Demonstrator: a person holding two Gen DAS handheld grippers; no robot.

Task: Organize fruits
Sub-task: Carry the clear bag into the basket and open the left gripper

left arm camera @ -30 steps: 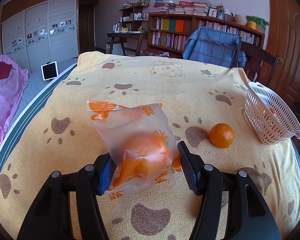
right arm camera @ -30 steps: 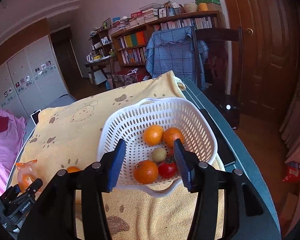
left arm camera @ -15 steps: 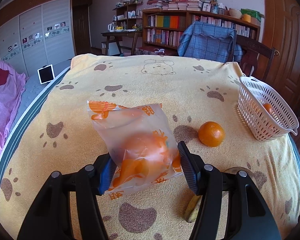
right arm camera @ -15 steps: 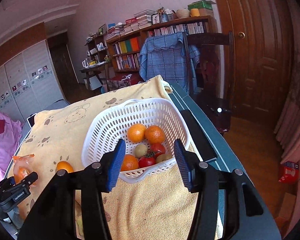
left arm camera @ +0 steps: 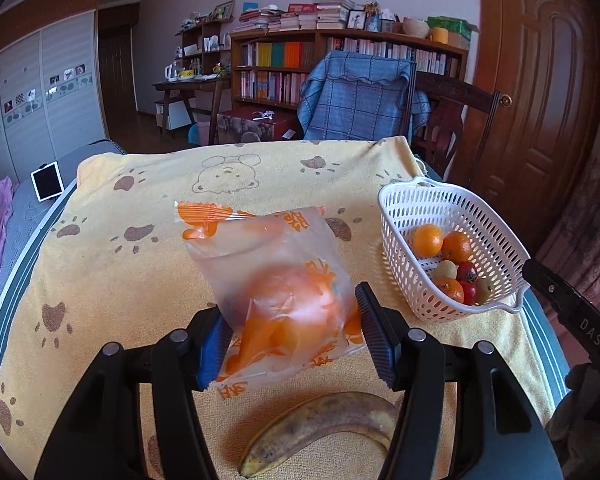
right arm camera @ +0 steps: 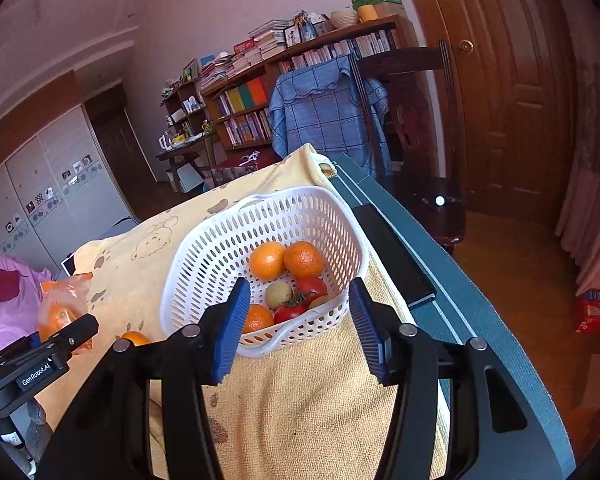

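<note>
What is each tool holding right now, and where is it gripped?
The left tool pinches the bagged orange across the bag's lower half. The right tool holds nothing.

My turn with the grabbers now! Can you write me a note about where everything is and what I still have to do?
Left gripper: shut on the plastic bag with an orange inside, held over the table.
Right gripper: open, empty, facing the white basket.
Done: three oranges, two tomatoes and small greenish fruits are in the basket.
Left: the bagged orange, the banana and a loose orange on the yellow cloth.
</note>
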